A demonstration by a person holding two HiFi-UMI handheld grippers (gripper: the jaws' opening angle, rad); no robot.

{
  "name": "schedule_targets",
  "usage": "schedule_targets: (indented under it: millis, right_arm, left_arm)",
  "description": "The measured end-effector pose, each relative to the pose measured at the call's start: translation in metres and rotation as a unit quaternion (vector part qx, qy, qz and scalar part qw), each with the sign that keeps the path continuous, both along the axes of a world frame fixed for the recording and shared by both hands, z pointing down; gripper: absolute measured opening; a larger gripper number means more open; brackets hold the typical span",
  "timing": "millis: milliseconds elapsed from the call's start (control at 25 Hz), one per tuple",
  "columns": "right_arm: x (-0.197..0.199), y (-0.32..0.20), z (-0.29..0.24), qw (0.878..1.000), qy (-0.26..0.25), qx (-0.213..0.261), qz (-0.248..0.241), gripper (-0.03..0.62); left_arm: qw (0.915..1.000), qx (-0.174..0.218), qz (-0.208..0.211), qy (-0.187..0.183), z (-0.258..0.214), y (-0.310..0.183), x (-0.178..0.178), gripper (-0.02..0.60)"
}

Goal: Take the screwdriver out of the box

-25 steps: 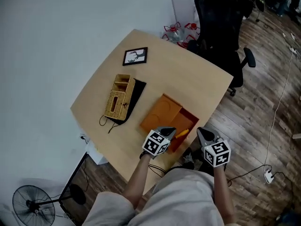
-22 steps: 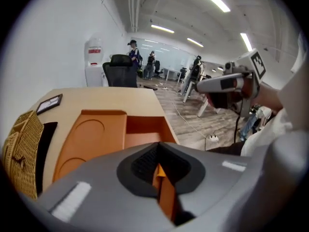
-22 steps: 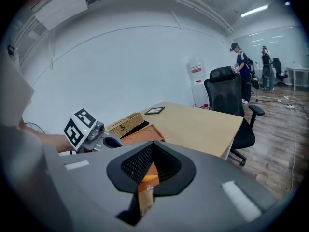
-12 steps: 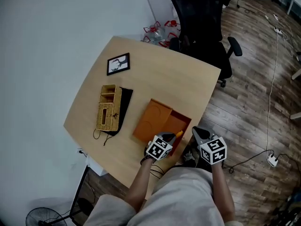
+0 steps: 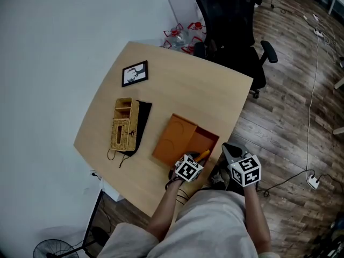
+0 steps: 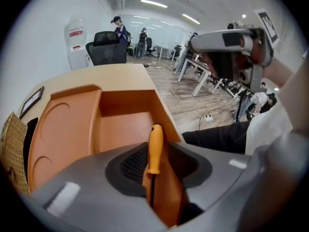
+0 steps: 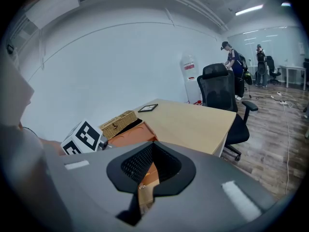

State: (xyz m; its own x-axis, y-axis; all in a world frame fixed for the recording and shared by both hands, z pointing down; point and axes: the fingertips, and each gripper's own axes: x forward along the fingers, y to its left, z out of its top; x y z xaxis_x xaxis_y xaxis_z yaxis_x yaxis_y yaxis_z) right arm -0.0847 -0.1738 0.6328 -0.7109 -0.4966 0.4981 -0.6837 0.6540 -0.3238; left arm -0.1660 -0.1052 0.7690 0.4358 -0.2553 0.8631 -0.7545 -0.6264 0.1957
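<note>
An orange box point(image 5: 207, 140) lies open on the table, its lid point(image 5: 174, 137) flat beside it. The screwdriver point(image 5: 201, 156), with an orange handle and a dark shaft, leans against the box's near wall. My left gripper point(image 5: 194, 158) points steeply down at that near end. In the left gripper view the screwdriver point(image 6: 155, 149) stands between the jaws of the left gripper point(image 6: 159, 178). They are opening and the pads are clear of it. My right gripper point(image 5: 231, 150) hovers off the table's near corner, right of the box. In its own view the right gripper point(image 7: 147, 182) shows a narrow gap holding nothing.
A wicker basket point(image 5: 123, 123) on a black cloth and a small framed picture point(image 5: 135, 73) sit on the table's left half. A black office chair point(image 5: 231, 31) stands at the far edge. The table's near edge point(image 5: 161, 198) is close to my body. A cable point(image 5: 309, 144) runs across the wooden floor.
My left gripper has dropped lower over the box's near end, and the screwdriver handle shows less beside it. The right gripper has hardly moved.
</note>
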Motion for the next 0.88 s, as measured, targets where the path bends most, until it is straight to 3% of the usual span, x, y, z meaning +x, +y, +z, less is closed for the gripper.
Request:
schedule_targets:
  millis: [440,880]
  right_arm:
    - [0.002,0.009,0.008,1.000,0.004,-0.004,0.000,0.001]
    - [-0.003,0.011,0.013,1.000,0.005,-0.011,-0.001,0.000]
  left_arm:
    - [0.9978,-0.019,0.009,-0.063,0.032,0.008,-0.003,0.202]
    - [0.9970,-0.009,0.019,-0.075,0.038,0.006,0.000,0.196]
